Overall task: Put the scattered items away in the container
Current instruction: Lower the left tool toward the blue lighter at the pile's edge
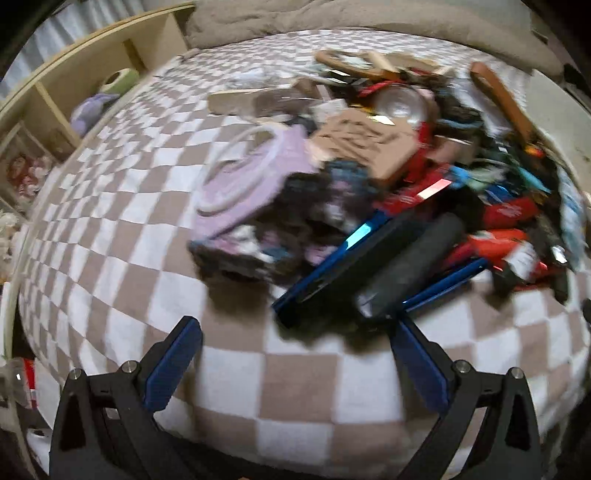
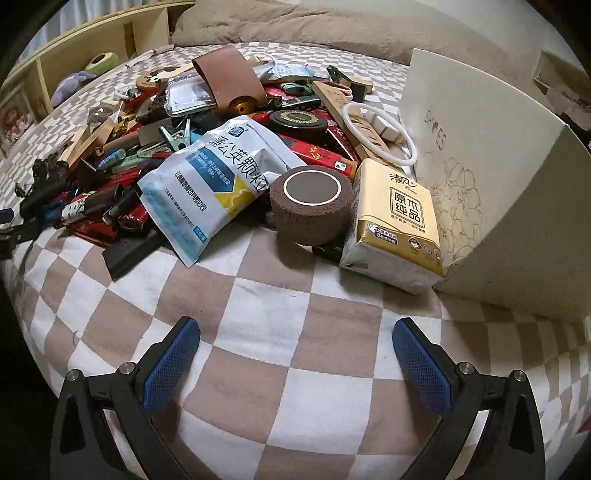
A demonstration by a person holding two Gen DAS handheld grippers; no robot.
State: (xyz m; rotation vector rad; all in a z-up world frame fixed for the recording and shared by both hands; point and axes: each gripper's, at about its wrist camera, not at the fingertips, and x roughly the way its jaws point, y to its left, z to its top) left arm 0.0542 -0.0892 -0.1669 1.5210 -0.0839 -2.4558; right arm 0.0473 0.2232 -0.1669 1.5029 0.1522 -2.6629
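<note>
A pile of scattered items lies on a checkered bed cover. In the right wrist view, a white-blue medicine sachet (image 2: 218, 181), a brown round roll (image 2: 310, 203) and a yellow tissue pack (image 2: 397, 221) lie at the pile's near edge. A cream cardboard box (image 2: 491, 184) stands right of them. My right gripper (image 2: 295, 328) is open and empty, short of the roll. In the blurred left wrist view, a purple pouch (image 1: 243, 184), a dark patterned cloth (image 1: 295, 221) and a black cylinder (image 1: 410, 266) on a blue-edged case (image 1: 332, 277) lie ahead. My left gripper (image 1: 295, 328) is open and empty.
A wooden shelf (image 1: 74, 85) with plush toys runs along the bed's left side. A beige duvet (image 2: 295, 26) lies bunched at the far end. Checkered cover (image 2: 280, 332) lies under both grippers.
</note>
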